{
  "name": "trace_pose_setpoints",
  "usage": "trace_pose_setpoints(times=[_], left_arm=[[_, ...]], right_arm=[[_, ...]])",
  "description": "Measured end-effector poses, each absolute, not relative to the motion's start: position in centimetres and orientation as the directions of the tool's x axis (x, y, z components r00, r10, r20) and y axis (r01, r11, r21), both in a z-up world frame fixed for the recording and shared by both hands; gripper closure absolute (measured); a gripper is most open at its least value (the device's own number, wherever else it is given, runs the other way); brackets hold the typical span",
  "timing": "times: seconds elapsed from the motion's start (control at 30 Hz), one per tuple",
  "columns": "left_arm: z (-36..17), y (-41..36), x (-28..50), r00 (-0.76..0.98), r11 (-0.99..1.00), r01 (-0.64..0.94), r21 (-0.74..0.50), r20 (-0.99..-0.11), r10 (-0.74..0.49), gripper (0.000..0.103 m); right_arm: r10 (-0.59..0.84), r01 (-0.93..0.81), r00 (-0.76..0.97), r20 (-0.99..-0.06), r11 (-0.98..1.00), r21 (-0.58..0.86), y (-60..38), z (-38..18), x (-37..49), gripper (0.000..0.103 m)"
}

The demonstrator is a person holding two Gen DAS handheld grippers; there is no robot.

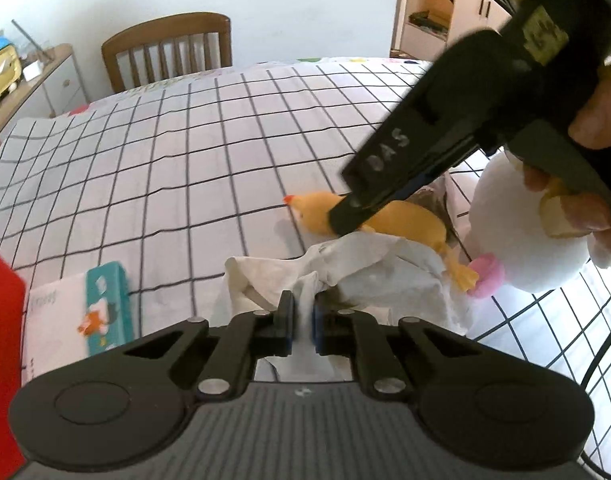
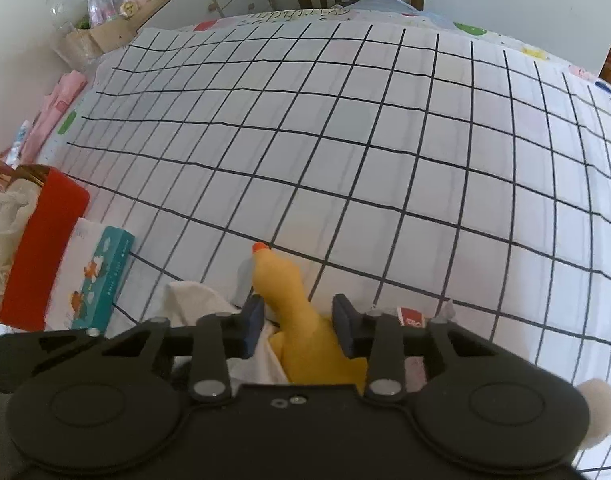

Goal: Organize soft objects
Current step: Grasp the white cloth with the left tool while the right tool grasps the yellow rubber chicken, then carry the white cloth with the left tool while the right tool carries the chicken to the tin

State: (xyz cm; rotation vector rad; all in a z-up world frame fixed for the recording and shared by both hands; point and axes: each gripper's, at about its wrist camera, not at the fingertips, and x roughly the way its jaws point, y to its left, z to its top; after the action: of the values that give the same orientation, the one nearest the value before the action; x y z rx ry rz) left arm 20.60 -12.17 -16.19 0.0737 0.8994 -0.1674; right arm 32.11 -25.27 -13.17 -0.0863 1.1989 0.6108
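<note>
A yellow rubber-chicken toy [image 1: 401, 222] with a red beak lies on the checked bedsheet [image 1: 185, 152], partly on a crumpled white cloth [image 1: 365, 276]. My left gripper [image 1: 304, 320] is shut on a fold of the white cloth. My right gripper [image 2: 299, 326] is open, its jaws on either side of the chicken's body [image 2: 293, 304] without closing on it; it also shows in the left wrist view [image 1: 351, 210], coming down from the upper right. A white round plush with pink feet [image 1: 525, 240] sits to the right of the chicken.
A red box [image 2: 41, 252] holding white fabric and a white-and-teal tissue pack [image 2: 97, 280] lie at the left edge of the bed. A wooden chair [image 1: 169, 48] and a cabinet [image 1: 45, 80] stand behind the bed. The checked sheet [image 2: 345, 140] stretches far ahead.
</note>
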Motion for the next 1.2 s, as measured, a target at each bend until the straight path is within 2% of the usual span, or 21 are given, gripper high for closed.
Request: trace_pose_setpoints(times=[0.07,0.13,0.23,1.2], left_arm=[[-16.0,-11.6,20.3,0.610,0.986,0.165,-0.012,-0.784,-0.112,0.094],[-15.7,-11.4,20.3,0.609,0.987,0.158,-0.023,-0.785,-0.116,0.094],[-15.2,-10.6,19.9,0.615,0.989,0.146,-0.033,-0.780,-0.117,0.094],[-6.0,-3.5,15.9,0.692,0.989,0.093,-0.112,-0.708,-0.145,0.094]], right_arm=[[0.392,-0.492,0.233,-0.890,0.837,0.239,-25.2,-13.1,31.9,0.078],[0.384,-0.499,0.251,-0.889,0.838,0.221,-25.1,-13.0,31.5,0.090],[0.399,-0.497,0.266,-0.878,0.837,0.229,-25.3,-12.6,31.0,0.095],[0.520,-0.452,0.413,-0.748,0.830,0.328,-27.1,-2.2,22.6,0.096]])
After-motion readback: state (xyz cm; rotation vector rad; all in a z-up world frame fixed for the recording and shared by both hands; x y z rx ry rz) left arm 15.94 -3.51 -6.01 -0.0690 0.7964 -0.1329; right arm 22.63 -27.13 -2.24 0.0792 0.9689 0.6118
